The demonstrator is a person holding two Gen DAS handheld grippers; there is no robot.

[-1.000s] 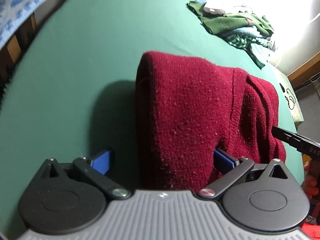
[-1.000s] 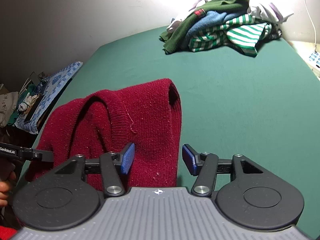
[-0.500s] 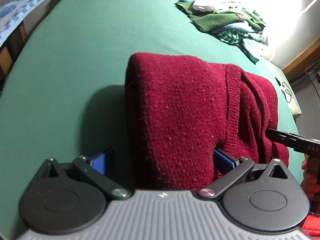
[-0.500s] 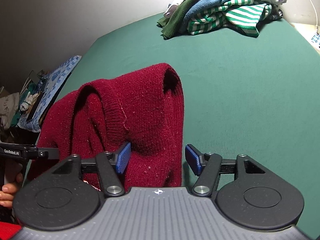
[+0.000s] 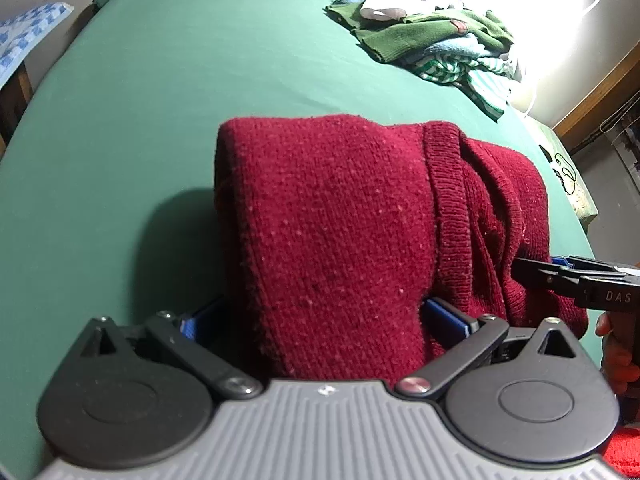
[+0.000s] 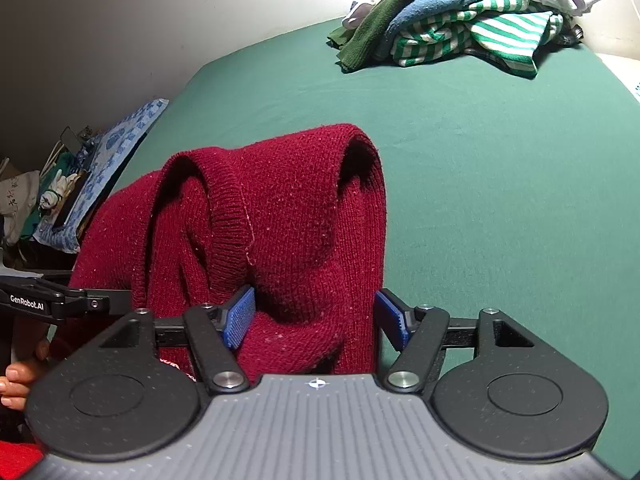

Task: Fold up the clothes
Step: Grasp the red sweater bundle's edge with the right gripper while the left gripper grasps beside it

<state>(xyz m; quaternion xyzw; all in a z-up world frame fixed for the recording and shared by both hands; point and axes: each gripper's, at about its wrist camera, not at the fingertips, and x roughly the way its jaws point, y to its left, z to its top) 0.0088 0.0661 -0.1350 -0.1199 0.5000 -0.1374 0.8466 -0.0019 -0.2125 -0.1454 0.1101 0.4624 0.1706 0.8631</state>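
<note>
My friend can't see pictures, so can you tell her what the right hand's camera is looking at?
A dark red knitted sweater lies bunched on a green bed sheet, a fold of it sitting between the opening jaws of the right gripper. A pile of green, blue and striped clothes waits at the far side.

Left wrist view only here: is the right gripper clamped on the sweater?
Observer: No. The right gripper has its jaws opening; the sweater hangs between its pads, not pinched.
Operator: Does the fold lie flat at its right end?
Observer: No. That end arches up as a hollow loop over the bed.
</note>
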